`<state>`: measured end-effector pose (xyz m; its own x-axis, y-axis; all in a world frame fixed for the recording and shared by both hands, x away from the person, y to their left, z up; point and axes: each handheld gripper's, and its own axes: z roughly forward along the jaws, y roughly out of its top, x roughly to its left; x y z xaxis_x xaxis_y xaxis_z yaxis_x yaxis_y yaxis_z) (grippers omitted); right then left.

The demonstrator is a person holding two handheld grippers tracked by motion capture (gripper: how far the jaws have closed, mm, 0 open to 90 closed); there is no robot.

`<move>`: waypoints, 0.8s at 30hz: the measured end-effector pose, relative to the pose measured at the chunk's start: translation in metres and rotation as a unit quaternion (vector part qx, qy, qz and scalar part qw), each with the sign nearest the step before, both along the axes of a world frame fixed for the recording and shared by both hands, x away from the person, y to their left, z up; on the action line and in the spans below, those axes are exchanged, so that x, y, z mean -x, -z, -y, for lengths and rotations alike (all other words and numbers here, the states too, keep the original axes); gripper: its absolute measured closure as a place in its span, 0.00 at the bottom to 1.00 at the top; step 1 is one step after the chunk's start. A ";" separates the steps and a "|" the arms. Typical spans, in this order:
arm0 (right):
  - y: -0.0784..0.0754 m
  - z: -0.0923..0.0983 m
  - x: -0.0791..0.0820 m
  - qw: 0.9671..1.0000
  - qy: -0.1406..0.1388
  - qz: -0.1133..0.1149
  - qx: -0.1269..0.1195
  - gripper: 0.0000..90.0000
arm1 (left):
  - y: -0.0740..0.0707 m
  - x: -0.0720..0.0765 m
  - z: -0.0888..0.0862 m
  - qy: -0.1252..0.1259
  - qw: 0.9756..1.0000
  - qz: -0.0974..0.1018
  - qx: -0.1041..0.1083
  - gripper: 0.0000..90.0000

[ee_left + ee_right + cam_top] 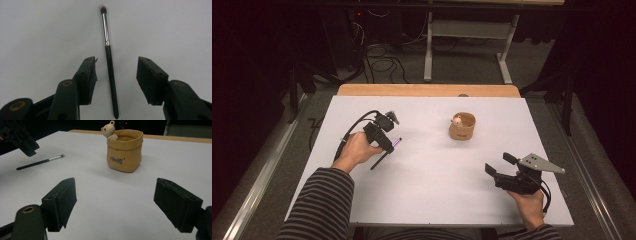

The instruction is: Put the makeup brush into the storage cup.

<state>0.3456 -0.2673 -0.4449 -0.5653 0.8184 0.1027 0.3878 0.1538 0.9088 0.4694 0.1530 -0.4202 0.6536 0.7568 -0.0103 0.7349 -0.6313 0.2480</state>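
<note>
A thin make-up brush [110, 67] with a black handle, silver ferrule and pale tip lies flat on the white table [427, 175]. My left gripper [116, 58] hovers over it, open, one jaw on each side of the handle and neither pad touching it. In the high view the left gripper [384, 142] is at the table's left, above the brush [379, 161]. My right gripper [499, 164] rests open and empty at the front right. A tan bag-shaped pot [125, 152] with a small bear figure [109, 130] on its rim stands ahead of the right gripper [115, 182].
The pot [462, 127] stands right of centre towards the back. A wooden strip [427, 90] edges the table's far side. Behind it are a metal frame's legs [428, 55] and loose cables [382, 62] on the floor. The left gripper [25, 142] hangs over the brush [40, 162].
</note>
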 end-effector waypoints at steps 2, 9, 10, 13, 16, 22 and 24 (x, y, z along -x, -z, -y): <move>0.000 0.000 0.000 1.000 0.000 0.001 0.000 0.22 | 0.002 0.000 -0.001 -0.002 1.000 -0.002 0.001 0.56; 0.000 0.000 0.000 1.000 0.000 0.000 0.000 0.22 | 0.010 0.000 -0.002 -0.007 1.000 -0.013 -0.007 0.61; 0.000 0.000 0.000 1.000 0.000 0.000 0.000 0.22 | 0.011 0.000 -0.002 -0.008 1.000 -0.014 -0.008 0.61; 0.000 0.000 0.000 1.000 0.000 0.000 0.000 0.22 | 0.015 0.000 -0.003 -0.008 1.000 -0.018 -0.015 0.63; 0.000 0.000 0.000 1.000 0.000 0.000 0.000 0.22 | 0.016 0.000 -0.003 -0.009 1.000 -0.020 -0.017 0.65; 0.000 0.000 0.000 1.000 0.000 -0.001 0.000 0.22 | 0.021 0.000 -0.004 -0.014 0.999 -0.024 -0.018 0.69; 0.000 0.000 0.000 1.000 0.000 -0.001 0.000 0.22 | 0.023 0.000 -0.005 -0.016 0.999 -0.026 -0.018 0.71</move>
<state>0.3458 -0.2673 -0.4449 -0.5646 0.8188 0.1038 0.3896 0.1536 0.9081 0.4699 0.1579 -0.4433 0.6289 0.7773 -0.0166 0.7656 -0.6155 0.1871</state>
